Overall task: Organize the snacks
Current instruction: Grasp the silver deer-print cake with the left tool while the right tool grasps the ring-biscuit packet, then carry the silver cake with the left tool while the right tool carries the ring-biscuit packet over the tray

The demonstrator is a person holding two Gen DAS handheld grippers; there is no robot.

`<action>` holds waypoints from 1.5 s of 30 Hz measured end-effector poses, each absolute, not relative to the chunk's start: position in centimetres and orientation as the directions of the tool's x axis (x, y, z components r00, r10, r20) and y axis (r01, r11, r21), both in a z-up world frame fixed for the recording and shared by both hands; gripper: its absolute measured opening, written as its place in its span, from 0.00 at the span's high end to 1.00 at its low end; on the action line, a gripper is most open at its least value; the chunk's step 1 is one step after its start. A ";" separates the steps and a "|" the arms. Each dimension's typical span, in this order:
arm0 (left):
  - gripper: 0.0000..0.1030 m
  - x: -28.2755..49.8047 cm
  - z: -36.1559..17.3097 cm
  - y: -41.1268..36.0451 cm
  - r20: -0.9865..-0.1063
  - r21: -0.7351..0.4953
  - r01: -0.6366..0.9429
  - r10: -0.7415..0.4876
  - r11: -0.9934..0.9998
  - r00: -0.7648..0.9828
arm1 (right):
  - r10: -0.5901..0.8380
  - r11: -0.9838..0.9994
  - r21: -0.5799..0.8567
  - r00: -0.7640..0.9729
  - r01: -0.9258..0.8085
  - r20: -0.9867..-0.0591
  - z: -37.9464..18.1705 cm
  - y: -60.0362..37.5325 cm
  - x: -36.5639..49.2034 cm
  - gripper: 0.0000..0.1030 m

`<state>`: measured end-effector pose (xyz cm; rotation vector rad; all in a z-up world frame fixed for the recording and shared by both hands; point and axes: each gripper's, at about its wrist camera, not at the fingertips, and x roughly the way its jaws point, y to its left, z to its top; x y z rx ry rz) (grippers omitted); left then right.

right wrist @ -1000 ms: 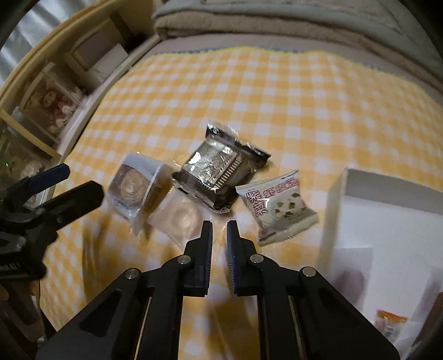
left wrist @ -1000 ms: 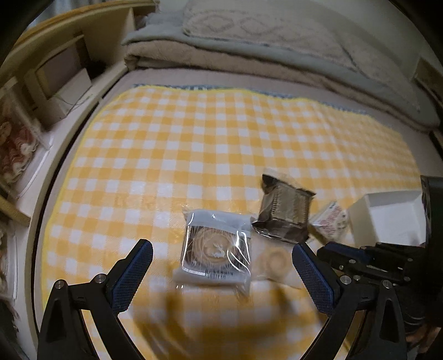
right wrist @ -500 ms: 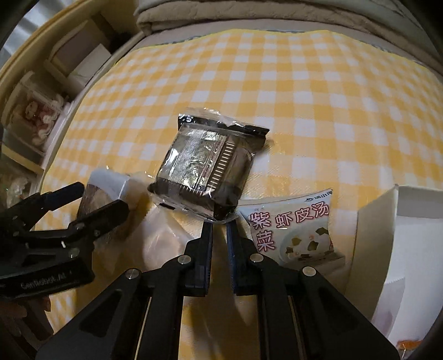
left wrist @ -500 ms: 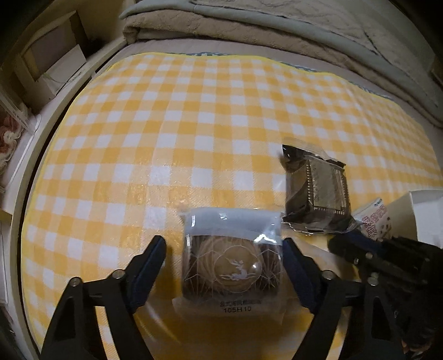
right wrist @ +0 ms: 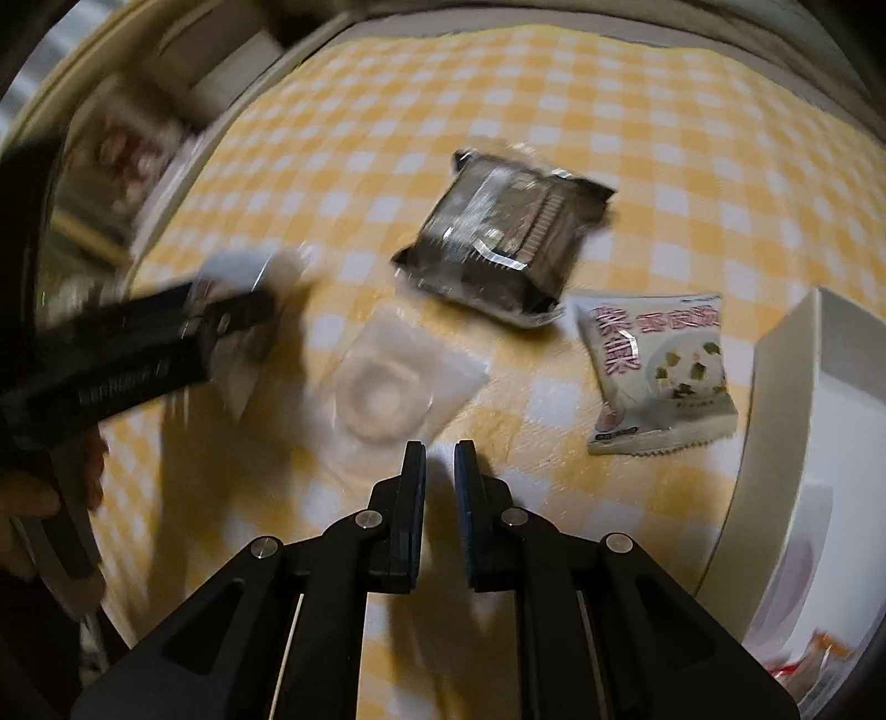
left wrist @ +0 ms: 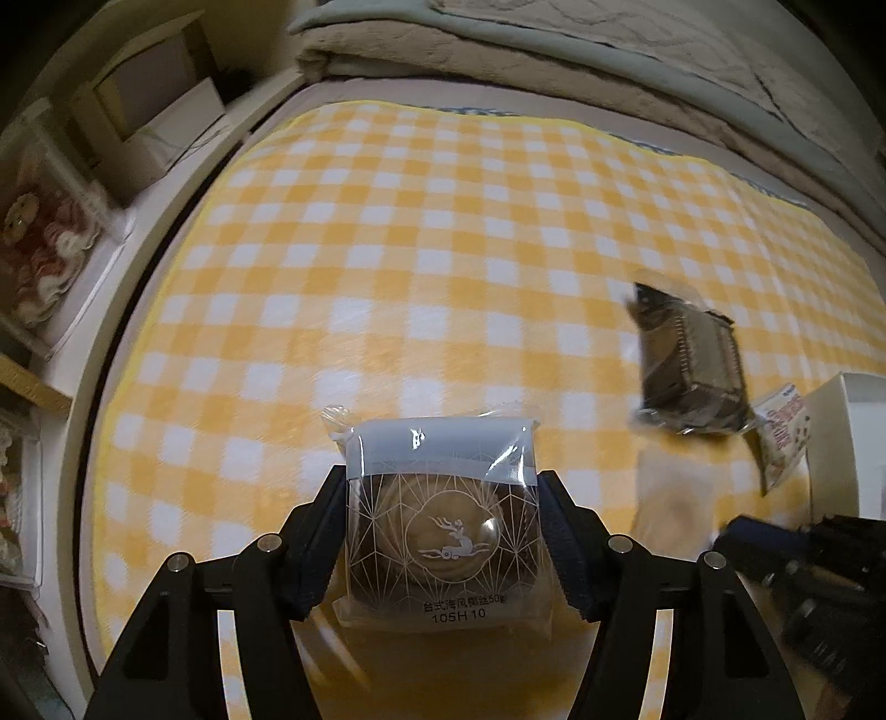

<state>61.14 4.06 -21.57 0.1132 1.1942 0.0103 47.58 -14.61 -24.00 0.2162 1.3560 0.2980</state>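
A yellow-and-white checked cloth (left wrist: 387, 266) covers the counter, with folded blankets (left wrist: 554, 50) behind and shelves (left wrist: 138, 116) to the side. In the left wrist view the left gripper (left wrist: 443, 531) has been closing; its jaws now press both sides of the deer-printed pastry packet (left wrist: 443, 515). Only the right wrist view shows the clear ring-shaped packet (right wrist: 387, 382) sharply, and the soup sachet (right wrist: 659, 365) whole beside the white box (right wrist: 786, 387). The dark foil cake packet (right wrist: 504, 232) lies beyond. The right gripper (right wrist: 440, 459) hovers with jaws nearly together, holding nothing.

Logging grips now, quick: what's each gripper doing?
Left gripper: jaws just closing, pads against the deer-print pastry packet.
Right gripper: shut, holding nothing.
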 end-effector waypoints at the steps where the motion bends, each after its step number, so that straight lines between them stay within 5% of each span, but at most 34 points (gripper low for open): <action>1: 0.38 61.1 -21.6 4.5 -0.926 0.096 0.050 0.071 0.994 0.370 | 0.351 0.936 0.349 0.188 -0.047 -0.917 -24.0 -14.7 47.7 0.85; 2: 0.38 60.8 -21.5 4.8 -0.926 0.098 0.048 0.074 0.994 0.371 | 0.368 0.927 0.374 0.192 -0.002 -0.910 -24.1 -14.9 47.9 0.84; 4: 0.38 60.5 -21.3 5.5 -0.925 0.101 0.043 0.077 0.994 0.372 | 0.400 0.902 0.423 0.197 0.085 -0.895 -24.4 -15.3 47.9 0.64; 7: 0.38 60.0 -20.7 6.4 -0.924 0.099 0.037 0.078 0.994 0.375 | 0.431 0.868 0.465 0.200 0.175 -0.880 -24.9 -15.3 47.9 0.46; 16: 0.38 58.2 -19.7 7.9 -0.918 0.120 0.014 0.106 0.993 0.382 | 0.392 0.899 0.425 0.237 0.103 -0.889 -25.0 -11.4 49.6 0.23; 21: 0.38 57.8 -19.7 8.6 -0.926 0.121 -0.012 0.117 0.993 0.358 | 0.344 0.924 0.375 0.267 0.074 -0.900 -25.2 -10.1 49.8 0.22; 27: 0.40 57.7 -19.9 9.0 -0.940 0.096 -0.035 0.102 0.995 0.326 | 0.247 0.953 0.287 0.291 0.102 -0.924 -25.2 -9.8 49.1 0.45; 32: 0.41 57.0 -18.9 8.9 -0.928 0.102 -0.055 0.115 0.993 0.355 | 0.227 0.964 0.258 0.291 0.071 -0.929 -24.9 -9.7 48.8 0.53; 45: 0.42 52.2 -11.0 6.9 -0.840 0.060 -0.075 0.091 0.995 0.535 | 0.226 0.972 0.227 0.452 -0.053 -0.863 -18.3 -12.5 47.8 0.55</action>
